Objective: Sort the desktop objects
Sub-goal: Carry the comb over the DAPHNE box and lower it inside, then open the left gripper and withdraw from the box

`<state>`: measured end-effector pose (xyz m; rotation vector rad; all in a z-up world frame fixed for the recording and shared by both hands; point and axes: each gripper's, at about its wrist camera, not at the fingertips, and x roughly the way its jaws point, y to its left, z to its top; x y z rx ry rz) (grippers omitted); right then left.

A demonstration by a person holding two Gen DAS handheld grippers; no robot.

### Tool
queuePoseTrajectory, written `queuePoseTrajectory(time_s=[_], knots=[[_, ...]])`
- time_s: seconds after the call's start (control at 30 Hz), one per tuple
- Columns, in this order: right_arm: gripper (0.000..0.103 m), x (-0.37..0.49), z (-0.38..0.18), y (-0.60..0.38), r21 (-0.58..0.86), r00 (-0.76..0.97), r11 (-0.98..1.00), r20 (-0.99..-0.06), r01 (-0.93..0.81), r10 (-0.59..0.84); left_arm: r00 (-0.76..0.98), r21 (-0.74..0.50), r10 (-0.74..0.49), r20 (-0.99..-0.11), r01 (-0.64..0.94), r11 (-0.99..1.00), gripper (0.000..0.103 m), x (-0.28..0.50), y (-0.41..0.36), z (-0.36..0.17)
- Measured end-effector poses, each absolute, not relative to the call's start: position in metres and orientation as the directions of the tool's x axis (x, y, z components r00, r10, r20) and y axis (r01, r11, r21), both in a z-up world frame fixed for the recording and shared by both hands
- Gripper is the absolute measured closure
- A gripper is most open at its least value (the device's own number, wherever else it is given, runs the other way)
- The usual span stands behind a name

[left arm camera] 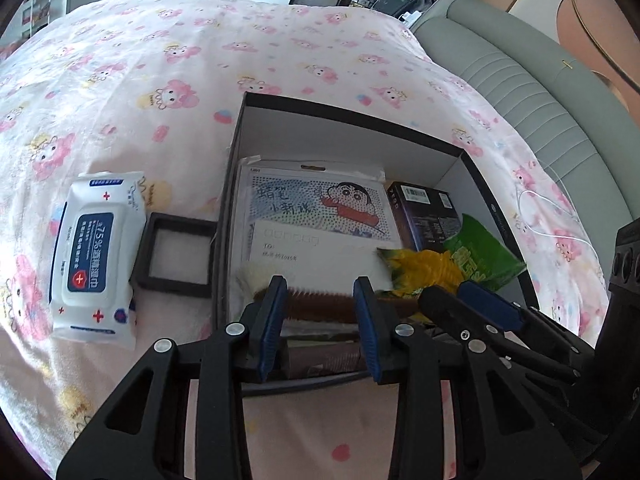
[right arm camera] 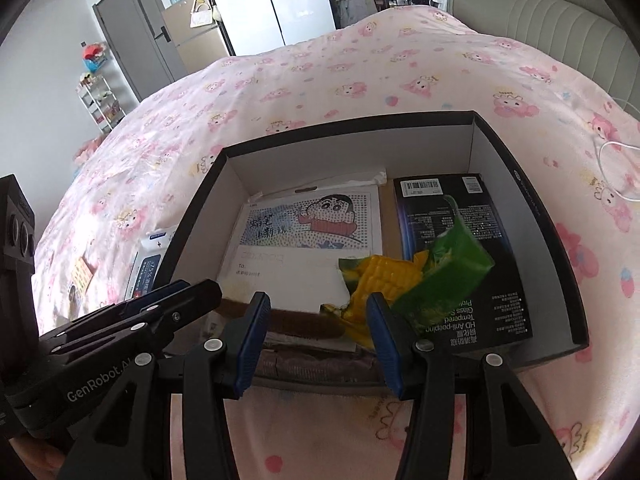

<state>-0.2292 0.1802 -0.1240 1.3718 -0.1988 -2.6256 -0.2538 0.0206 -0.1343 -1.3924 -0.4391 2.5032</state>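
A black box (left arm camera: 352, 118) with white inner walls lies on the bed; it also shows in the right wrist view (right arm camera: 352, 124). Inside lie a cartoon card (left arm camera: 316, 204), a dark screen-protector box (right arm camera: 460, 248), a green and yellow snack bag (right arm camera: 416, 276) and a brown brush (left arm camera: 316, 306). My left gripper (left arm camera: 320, 292) is open over the box's near edge, above the brush. My right gripper (right arm camera: 316, 312) is open beside it, by the snack bag. Outside the box, to its left, lie a white wipes pack (left arm camera: 96, 256) and a small black square frame (left arm camera: 176, 256).
The pink cartoon-print bedspread (left arm camera: 200, 60) covers everything around the box. A grey padded headboard (left arm camera: 540, 92) runs along the right. A white cable (right arm camera: 616, 160) lies on the bedspread right of the box. A small colourful card (right arm camera: 82, 276) lies far left.
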Motion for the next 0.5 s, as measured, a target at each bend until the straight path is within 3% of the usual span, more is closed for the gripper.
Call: queuePoseTrajectory(time_s=[0.5], knots=[[0.056, -0.157, -0.071, 0.154, 0.178, -0.620, -0.974, -0.752, 0.138, -0.225, -0.621, -0.336, 0.317, -0.717, -0.090, -0.937, 0.069, -0.194, 0.001, -0.068]])
